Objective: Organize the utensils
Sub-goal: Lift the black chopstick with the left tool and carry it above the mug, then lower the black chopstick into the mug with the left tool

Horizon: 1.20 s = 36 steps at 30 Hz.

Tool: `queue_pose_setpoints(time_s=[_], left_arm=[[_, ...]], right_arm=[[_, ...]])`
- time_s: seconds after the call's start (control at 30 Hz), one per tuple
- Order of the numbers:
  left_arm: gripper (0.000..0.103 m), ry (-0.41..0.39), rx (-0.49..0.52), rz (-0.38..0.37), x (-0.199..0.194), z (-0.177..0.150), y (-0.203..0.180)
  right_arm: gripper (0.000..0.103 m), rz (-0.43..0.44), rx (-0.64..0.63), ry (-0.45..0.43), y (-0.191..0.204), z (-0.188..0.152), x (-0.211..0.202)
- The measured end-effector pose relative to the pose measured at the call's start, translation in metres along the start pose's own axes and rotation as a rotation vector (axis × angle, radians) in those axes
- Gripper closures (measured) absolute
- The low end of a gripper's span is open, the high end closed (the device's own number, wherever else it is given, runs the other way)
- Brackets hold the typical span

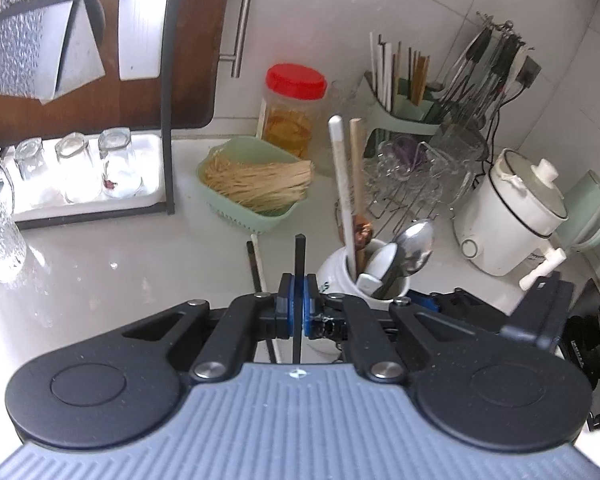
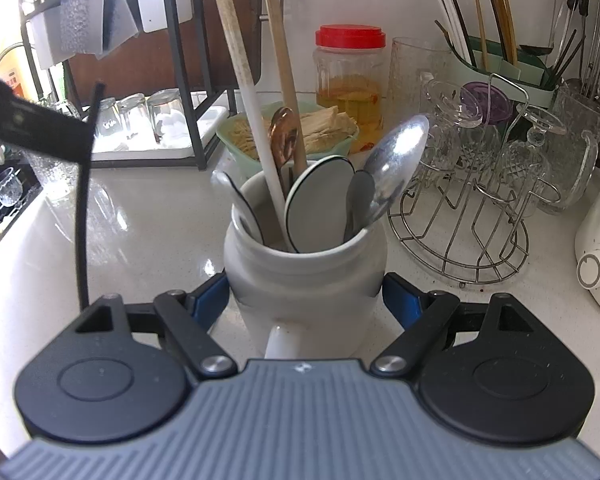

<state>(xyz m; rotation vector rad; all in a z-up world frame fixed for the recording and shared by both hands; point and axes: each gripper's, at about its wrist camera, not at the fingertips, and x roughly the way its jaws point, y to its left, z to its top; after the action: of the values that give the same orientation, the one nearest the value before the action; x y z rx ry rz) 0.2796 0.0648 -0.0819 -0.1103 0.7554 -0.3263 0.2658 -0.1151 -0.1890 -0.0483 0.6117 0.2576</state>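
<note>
A: Scanning left to right. Glasses (image 1: 76,168) sit upside down on the rack tray at far left. Next comes the noodle basket (image 1: 256,180), then the red-lid jar (image 1: 294,108) behind it.

B: Left gripper (image 1: 298,308)?

A: Closed on one black chopstick (image 1: 299,256). It's pinched at mid-length and stands upright between the blue pads (image 1: 286,308). In the right wrist view the same stick hangs off to the left of the crock, clear of it.

B: Anything loose on the counter?

A: Another black stick and a white one (image 1: 258,264), just left of the gripper, partly hidden under it.

B: Crock?

A: White crock (image 2: 305,276), centre of the right view. It holds a white chopstick (image 2: 244,76), a wooden one (image 2: 282,60), and spoons (image 2: 395,160). Right gripper (image 2: 305,300) is clamped on its lower body, pads touching both sides.

B: Handling?

A: My read: the stick is light, stiff and thin, and probably slick. It could pivot in the pads, so grip it near the middle. The crock looks like glazed ceramic, so heavy, slippery and breakable. Hold it low on the belly, as now.

B: Right of that?

A: Wire rack (image 2: 479,232) with glass cups, a green holder (image 2: 511,68) with more chopsticks, and a white cooker (image 1: 511,216).
</note>
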Motion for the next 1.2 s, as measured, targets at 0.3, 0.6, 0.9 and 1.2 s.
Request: queue_pose_setpoints(time_s=[0.3,0.6,0.9,1.2], left_arm=[[0.098,-0.038,0.037,-0.032,-0.022,0.006,-0.013],[0.098,-0.058,0.066,-0.035,-0.034,0.013,-0.019],[0.098,-0.069,0.130,-0.034,-0.046,0.028,-0.028],[0.098,-0.120,0.178,-0.039,-0.069,0.055,-0.040]], right_arm=[[0.017,0.002,-0.003,-0.002,0.000,0.000,0.000],[0.017,0.005,0.000,-0.010,0.000,-0.001,-0.001],[0.017,0.004,0.005,-0.019,0.000,-0.001,-0.001],[0.017,0.001,0.007,-0.026,0.000,-0.002,-0.001]])
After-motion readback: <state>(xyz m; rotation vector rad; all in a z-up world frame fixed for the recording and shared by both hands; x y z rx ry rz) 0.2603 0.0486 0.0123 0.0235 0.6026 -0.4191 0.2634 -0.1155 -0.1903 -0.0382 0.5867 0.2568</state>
